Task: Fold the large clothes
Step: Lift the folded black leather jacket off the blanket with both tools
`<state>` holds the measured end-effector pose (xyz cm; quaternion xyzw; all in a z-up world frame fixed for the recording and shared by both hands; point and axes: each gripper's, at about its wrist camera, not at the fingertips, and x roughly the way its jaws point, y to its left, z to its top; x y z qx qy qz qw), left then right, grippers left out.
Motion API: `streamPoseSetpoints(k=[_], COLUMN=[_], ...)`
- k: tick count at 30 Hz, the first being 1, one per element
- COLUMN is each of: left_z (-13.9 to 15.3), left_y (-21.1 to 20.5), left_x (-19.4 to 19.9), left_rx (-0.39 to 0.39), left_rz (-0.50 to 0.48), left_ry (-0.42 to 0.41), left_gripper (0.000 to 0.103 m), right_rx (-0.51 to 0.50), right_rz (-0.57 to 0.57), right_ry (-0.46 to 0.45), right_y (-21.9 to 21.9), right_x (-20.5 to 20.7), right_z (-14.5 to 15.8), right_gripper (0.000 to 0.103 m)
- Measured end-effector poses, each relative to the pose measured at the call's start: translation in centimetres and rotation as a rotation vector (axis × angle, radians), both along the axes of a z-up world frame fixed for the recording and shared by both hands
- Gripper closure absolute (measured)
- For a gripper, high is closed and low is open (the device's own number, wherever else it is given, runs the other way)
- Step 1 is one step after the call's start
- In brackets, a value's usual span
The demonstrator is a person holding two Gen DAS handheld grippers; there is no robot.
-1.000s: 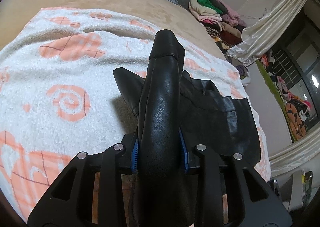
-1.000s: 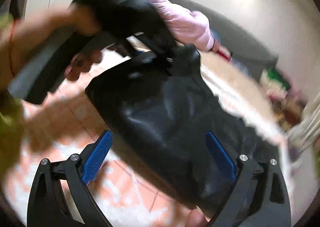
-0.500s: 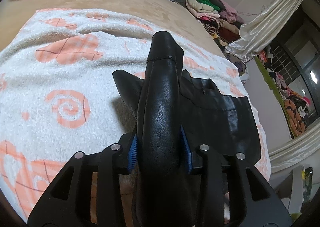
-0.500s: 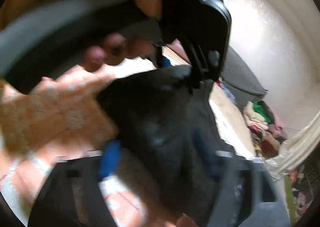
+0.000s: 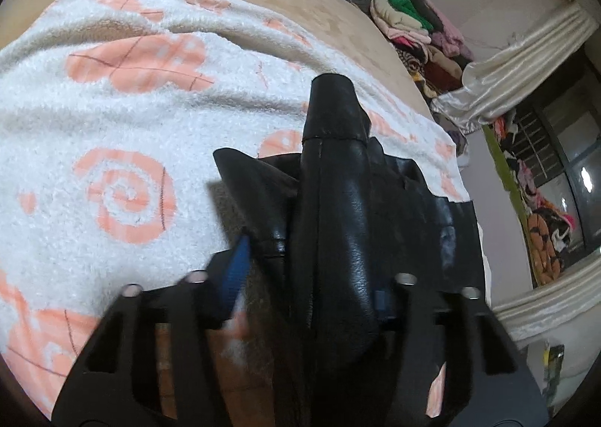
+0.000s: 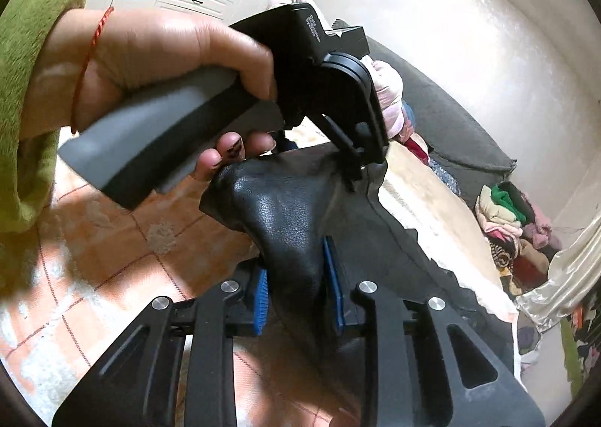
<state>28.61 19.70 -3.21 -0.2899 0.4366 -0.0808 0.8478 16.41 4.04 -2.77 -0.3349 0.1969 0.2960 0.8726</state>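
Across the bed, a white fleece blanket point(image 5: 112, 134) with orange prints carries the black leather garment point(image 5: 432, 224), part lifted, part draped toward the bed's far edge. Its raised sleeve runs through the left gripper point(image 5: 311, 276), whose pads stand apart and loose around it; the right gripper point(image 6: 296, 276) is clamped on a bunched fold close by. Folding well likely means drawing the stiff leather taut before laying it flat. A clothes heap point(image 5: 417, 24) and curtain point(image 5: 518, 66) sit well clear; the left hand point(image 6: 157, 55) crowds the right gripper.
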Motion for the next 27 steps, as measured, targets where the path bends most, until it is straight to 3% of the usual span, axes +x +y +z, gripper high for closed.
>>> streamPoseSetpoints(k=[2, 5, 12, 27], left_z=[0.4, 1.9, 6.4, 12.8], left_y=[-0.3, -1.1, -4.9, -15.9], left_x=[-0.4, -1.1, -2.4, -0.3], left_rx=[-0.003, 0.011, 0.112, 0.241], left_rz=[0.002, 0.008, -0.010, -0.092], left_ry=[-0.018, -0.061, -0.158, -0.226], left_gripper=[0.078, 0.081, 0.081, 0.080], right_rx=[0.014, 0.033, 0.122, 0.320], right_rz=[-0.005, -0.009, -0.051, -0.198], right_ry=[0.003, -0.011, -0.039, -0.087], right_y=[-0.2, -0.7, -3.5, -13.6], right_x=[0.3, 0.6, -0.6, -0.3], right_z=[0.1, 0.2, 2.4, 7.6], right_gripper=[0.079, 0.079, 0.081, 0.086])
